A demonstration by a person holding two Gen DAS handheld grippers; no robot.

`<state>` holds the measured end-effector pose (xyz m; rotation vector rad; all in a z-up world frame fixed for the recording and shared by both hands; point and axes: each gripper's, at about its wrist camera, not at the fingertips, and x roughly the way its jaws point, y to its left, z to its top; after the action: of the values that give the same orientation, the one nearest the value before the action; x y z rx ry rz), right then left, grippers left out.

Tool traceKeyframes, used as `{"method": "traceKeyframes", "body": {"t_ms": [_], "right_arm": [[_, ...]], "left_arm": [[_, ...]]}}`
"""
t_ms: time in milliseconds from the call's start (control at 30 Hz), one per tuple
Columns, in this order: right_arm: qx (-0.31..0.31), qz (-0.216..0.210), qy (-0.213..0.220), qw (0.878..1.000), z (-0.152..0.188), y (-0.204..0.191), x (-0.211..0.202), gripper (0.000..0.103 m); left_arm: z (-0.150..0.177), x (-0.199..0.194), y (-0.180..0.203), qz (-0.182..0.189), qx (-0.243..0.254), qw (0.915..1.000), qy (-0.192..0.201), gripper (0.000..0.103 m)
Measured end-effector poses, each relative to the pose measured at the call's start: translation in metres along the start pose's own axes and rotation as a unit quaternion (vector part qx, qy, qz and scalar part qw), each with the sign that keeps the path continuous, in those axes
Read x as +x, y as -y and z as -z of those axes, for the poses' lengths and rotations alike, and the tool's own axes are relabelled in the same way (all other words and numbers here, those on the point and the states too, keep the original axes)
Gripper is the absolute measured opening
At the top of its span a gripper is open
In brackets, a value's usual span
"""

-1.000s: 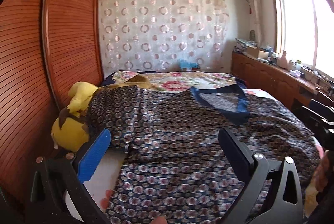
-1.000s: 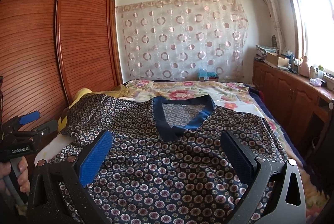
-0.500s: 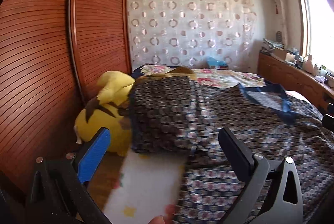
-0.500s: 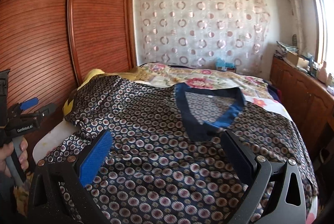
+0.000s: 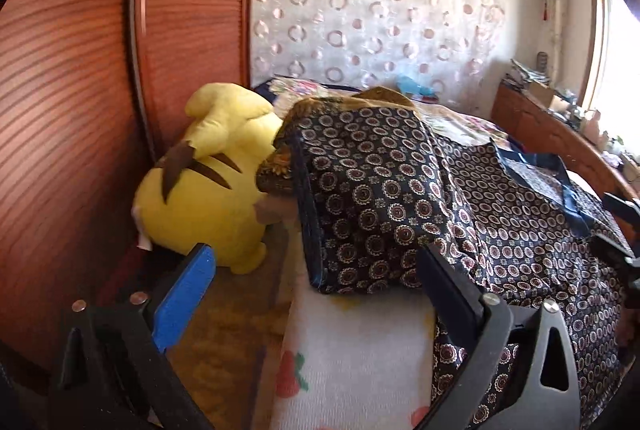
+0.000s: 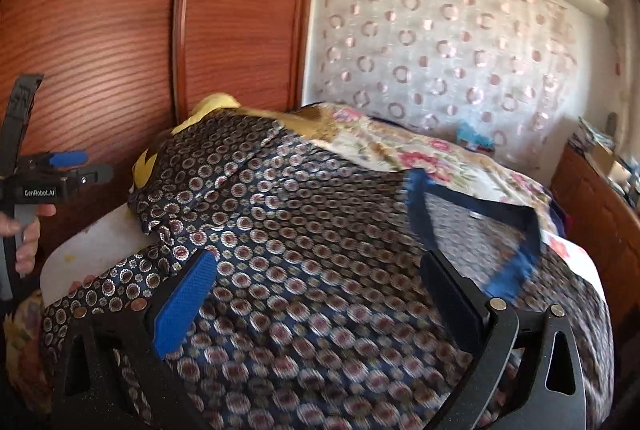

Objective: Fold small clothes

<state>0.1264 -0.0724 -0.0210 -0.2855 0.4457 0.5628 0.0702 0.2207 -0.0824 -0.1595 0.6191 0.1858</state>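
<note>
A dark navy shirt (image 6: 304, 238) patterned with small pale rings lies spread face-up across the bed (image 5: 352, 358), its plain blue collar (image 6: 472, 205) open toward the far right corner and one sleeve (image 5: 360, 197) draped near the left edge.

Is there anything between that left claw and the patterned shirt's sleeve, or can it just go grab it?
Nothing visible blocks it. The left gripper is open, and the sleeve hangs just ahead over bare white sheet. The yellow plush toy sits off to the left.
</note>
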Motion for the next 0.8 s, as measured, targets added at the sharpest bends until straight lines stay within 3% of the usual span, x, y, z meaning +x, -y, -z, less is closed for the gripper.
{"method": "traceKeyframes", "body": {"t_ms": [167, 267, 533, 600, 667, 800], "right_arm": [[-0.010, -0.053, -0.044, 0.998, -0.009, 0.000, 0.024, 0.080], [-0.009, -0.067, -0.069, 0.995, -0.010, -0.002, 0.038, 0.069], [-0.001, -0.112, -0.099, 0.989, -0.012, -0.004, 0.046, 0.068], [0.003, -0.125, -0.106, 0.987, -0.011, -0.007, 0.045, 0.068], [0.021, -0.139, -0.122, 0.983, -0.007, -0.004, 0.047, 0.066], [0.003, -0.118, -0.113, 0.987, -0.005, -0.007, 0.049, 0.064]], "left_arm": [[-0.004, 0.028, -0.007, 0.049, -0.009, 0.9982, -0.033, 0.084], [-0.009, 0.046, -0.011, 0.072, -0.012, 0.9959, -0.053, 0.083], [-0.021, 0.083, -0.016, 0.113, -0.023, 0.9874, -0.108, 0.083], [-0.021, 0.088, -0.019, 0.109, -0.023, 0.9863, -0.122, 0.082], [-0.020, 0.094, -0.021, 0.107, -0.027, 0.9842, -0.139, 0.072], [-0.017, 0.098, -0.027, 0.114, -0.040, 0.9795, -0.161, 0.054]]}}
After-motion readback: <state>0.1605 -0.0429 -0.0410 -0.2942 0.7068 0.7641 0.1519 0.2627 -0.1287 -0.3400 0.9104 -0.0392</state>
